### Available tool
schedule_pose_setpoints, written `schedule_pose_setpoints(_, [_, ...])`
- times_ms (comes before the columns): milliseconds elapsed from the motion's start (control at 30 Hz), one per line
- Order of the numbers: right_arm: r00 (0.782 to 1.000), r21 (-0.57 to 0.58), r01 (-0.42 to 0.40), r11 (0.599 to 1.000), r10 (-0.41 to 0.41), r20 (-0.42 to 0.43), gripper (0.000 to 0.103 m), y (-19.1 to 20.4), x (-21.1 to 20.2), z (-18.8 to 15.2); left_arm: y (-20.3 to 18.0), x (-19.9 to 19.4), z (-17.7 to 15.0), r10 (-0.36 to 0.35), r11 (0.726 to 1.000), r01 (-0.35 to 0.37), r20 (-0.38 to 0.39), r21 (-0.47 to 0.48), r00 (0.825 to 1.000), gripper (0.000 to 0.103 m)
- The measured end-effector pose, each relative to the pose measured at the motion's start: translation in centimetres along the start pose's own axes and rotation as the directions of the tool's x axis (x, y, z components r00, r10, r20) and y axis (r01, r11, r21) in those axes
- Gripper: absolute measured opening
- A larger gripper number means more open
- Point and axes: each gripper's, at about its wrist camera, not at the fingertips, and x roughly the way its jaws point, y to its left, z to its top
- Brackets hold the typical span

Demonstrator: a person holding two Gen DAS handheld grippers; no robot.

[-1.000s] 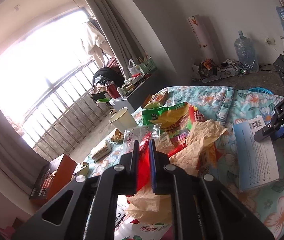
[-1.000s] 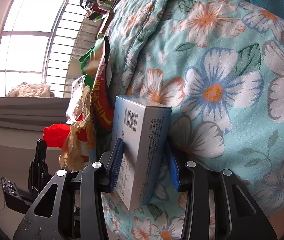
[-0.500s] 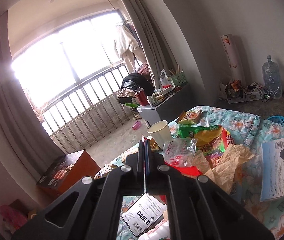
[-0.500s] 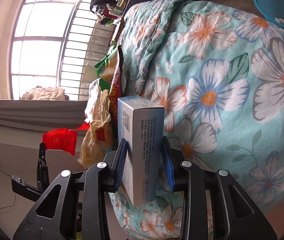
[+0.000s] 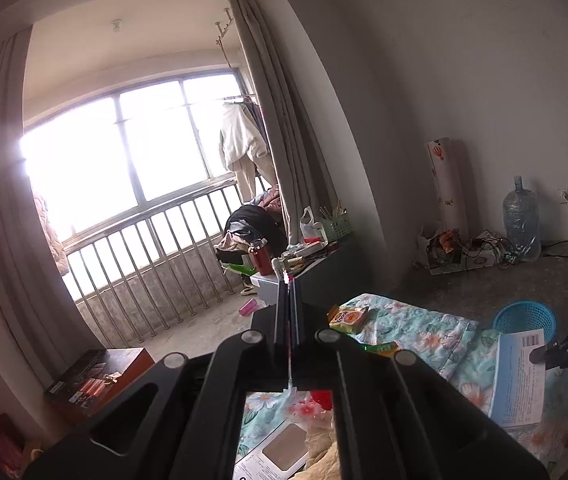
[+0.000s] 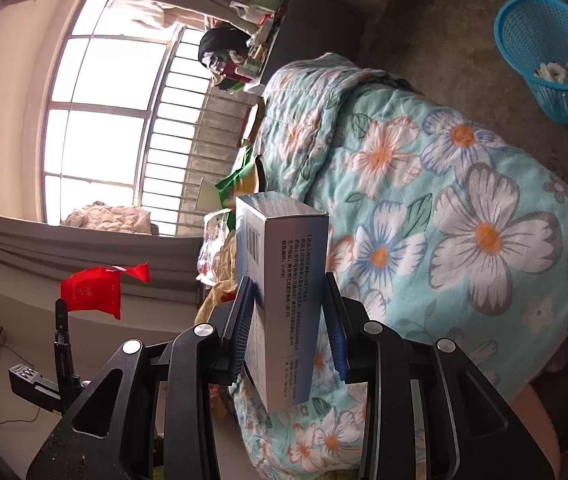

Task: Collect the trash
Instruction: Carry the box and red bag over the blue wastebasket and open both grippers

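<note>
My left gripper (image 5: 289, 284) is shut on a red wrapper, seen edge-on between the fingers; in the right wrist view the red wrapper (image 6: 92, 290) hangs from the left gripper (image 6: 60, 308), raised above the bed. My right gripper (image 6: 287, 292) is shut on a pale blue cardboard box (image 6: 280, 280), held above the floral quilt (image 6: 463, 208); the box also shows in the left wrist view (image 5: 517, 372). A blue mesh trash basket (image 6: 551, 56) stands on the floor beyond the bed, with some white scraps in it; it also shows in the left wrist view (image 5: 523, 318).
More litter lies on the quilt: a yellow snack packet (image 5: 347, 316), a green wrapper (image 6: 236, 184), crumpled paper (image 6: 220, 264) and a white box (image 5: 272, 456). A cluttered cabinet (image 5: 315, 256) stands by the barred window. A water jug (image 5: 521, 220) stands by the wall.
My left gripper has lifted the red wrapper up off the litter pile and tilted up toward the window. My right gripper has raised the box off the quilt; the basket has come into view.
</note>
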Motion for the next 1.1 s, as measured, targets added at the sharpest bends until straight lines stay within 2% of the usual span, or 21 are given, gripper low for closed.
schedule_pose_setpoints(167, [0.996, 0.018, -0.035, 0.999, 0.033, 0.085, 0.032, -1.2, -2.7, 0.6, -4.3, 1.2, 2.0, -0.101, 0.995, 0.101, 0.023, 0.026, 0.995, 0.000])
schedule_pose_setpoints(333, [0.985, 0.051, -0.052, 0.997, 0.043, 0.167, 0.032, -3.5, -6.1, 1.2, -9.4, 2.6, 4.3, -0.212, 0.976, 0.210, 0.042, 0.048, 0.976, 0.000])
schedule_pose_setpoints(433, [0.974, 0.078, -0.057, 0.995, 0.038, 0.221, 0.032, -4.5, -7.8, 1.9, -12.6, 3.8, 5.4, -0.287, 0.957, 0.284, 0.043, 0.050, 0.957, 0.000])
schedule_pose_setpoints(600, [0.952, 0.121, -0.055, 0.991, 0.016, 0.306, 0.032, -7.0, -11.3, 2.6, -18.2, 6.3, 7.2, -0.405, 0.913, 0.403, 0.023, 0.056, 0.914, 0.000])
schedule_pose_setpoints(733, [0.933, 0.155, -0.044, 0.987, -0.014, 0.359, 0.032, -8.6, -13.0, 3.2, -22.5, 8.5, 8.2, -0.487, 0.872, 0.486, 0.003, 0.063, 0.873, 0.000])
schedule_pose_setpoints(833, [0.919, 0.191, -0.035, 0.981, -0.044, 0.391, 0.032, -9.9, -14.0, 3.7, -26.1, 10.1, 8.9, -0.548, 0.834, 0.549, -0.023, 0.053, 0.836, 0.000])
schedule_pose_setpoints(967, [0.895, 0.241, -0.011, 0.970, -0.098, 0.435, 0.032, -12.3, -15.7, 5.2, -31.1, 12.7, 9.6, -0.636, 0.769, 0.639, -0.079, 0.016, 0.767, 0.000])
schedule_pose_setpoints(1033, [0.878, 0.265, 0.017, 0.964, -0.141, 0.457, 0.032, -13.6, -16.3, 6.3, -33.9, 14.4, 9.8, -0.676, 0.734, 0.679, -0.124, -0.017, 0.727, 0.000])
schedule_pose_setpoints(1100, [0.861, 0.290, 0.057, 0.955, -0.194, 0.469, 0.032, -14.7, -16.6, 7.8, -36.7, 16.5, 9.7, -0.701, 0.707, 0.706, -0.159, -0.028, 0.695, 0.000])
